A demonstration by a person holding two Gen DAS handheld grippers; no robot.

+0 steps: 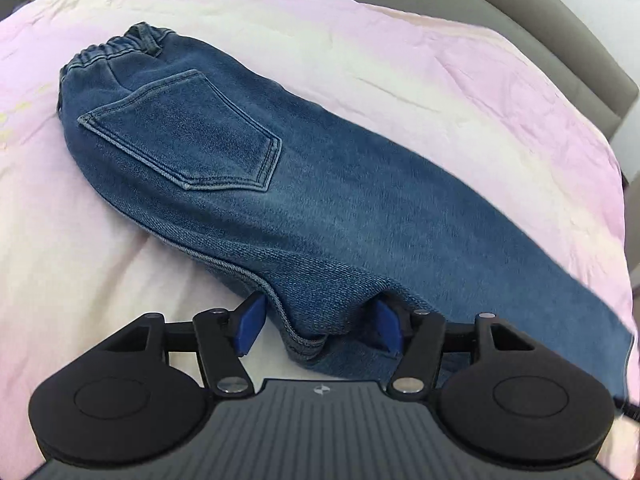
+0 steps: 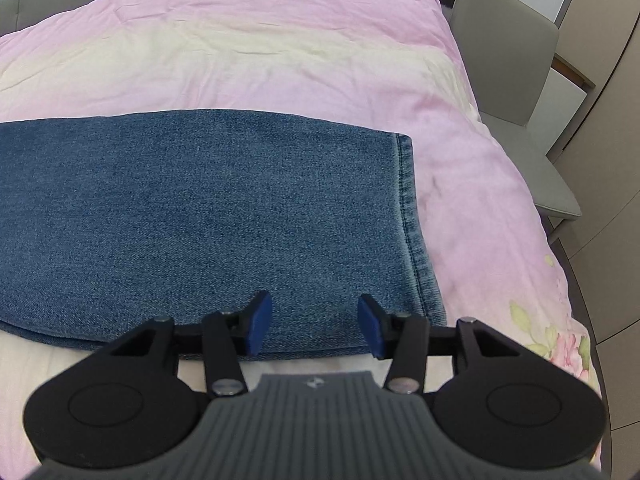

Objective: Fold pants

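Two tools gape over the pants (image 1: 280,200): left tool (image 1: 320,326) straddles a fold, right tool (image 2: 316,326) above the leg edge, neither gripping.

pants (image 1: 280,184): leg end cut off right | right view: waist cut off left | underside hidden

Pants (image 1: 304,200): mid-blue denim, faded paler at the hem ahead-right of the right claw (image 2: 316,326). Left claw (image 1: 318,328): black arms, blue pads, grey ribbed body. Bedspread (image 2: 280,60): pale pink with cream bands; pink-and-green flower print right of the right claw. Chair (image 2: 516,72) far right: grey.
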